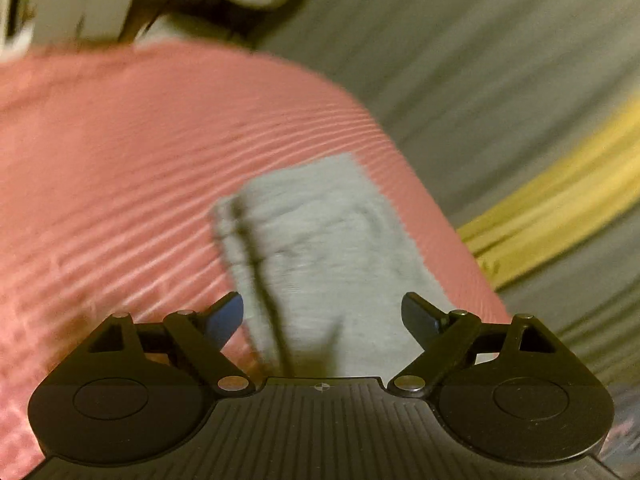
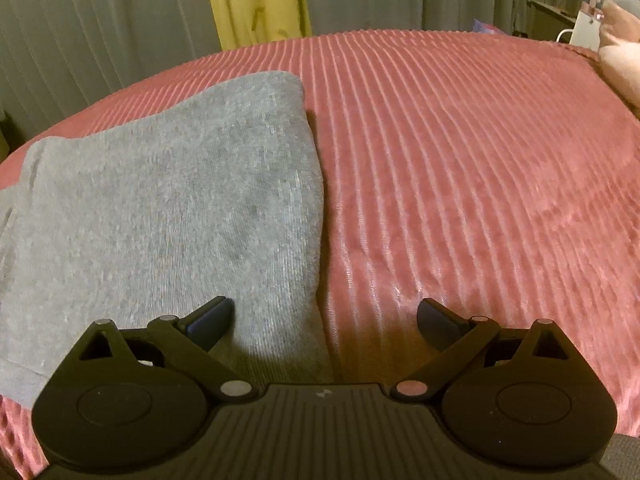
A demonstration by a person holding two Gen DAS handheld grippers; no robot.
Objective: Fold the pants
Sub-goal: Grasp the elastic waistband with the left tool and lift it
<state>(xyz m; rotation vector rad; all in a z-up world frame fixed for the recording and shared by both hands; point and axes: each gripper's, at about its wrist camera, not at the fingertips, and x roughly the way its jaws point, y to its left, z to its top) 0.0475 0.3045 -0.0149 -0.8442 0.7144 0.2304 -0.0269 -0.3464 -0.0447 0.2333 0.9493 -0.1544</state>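
Fold pants, late stage. The gray pants lay as a compact folded stack on the pink ribbed bedspread, near the bed's far edge, in front of gray curtains and 1 yellow curtain. In the right wrist view the right gripper hovered low at the stack's right edge, its jaws apart and clamped on nothing: the left finger stood over the cloth, the other over bare bedspread. In the blurred left wrist view the left gripper also had its jaws apart with nothing between them, the pants lying ahead of it with a dark cord-like line across the cloth; what that line was could not be told. The fold appeared essentially complete. To finish well, both grippers would best lift clear without snagging the top layer, and any final smoothing should press outward from the fold toward the open edges, so the layers stay aligned.
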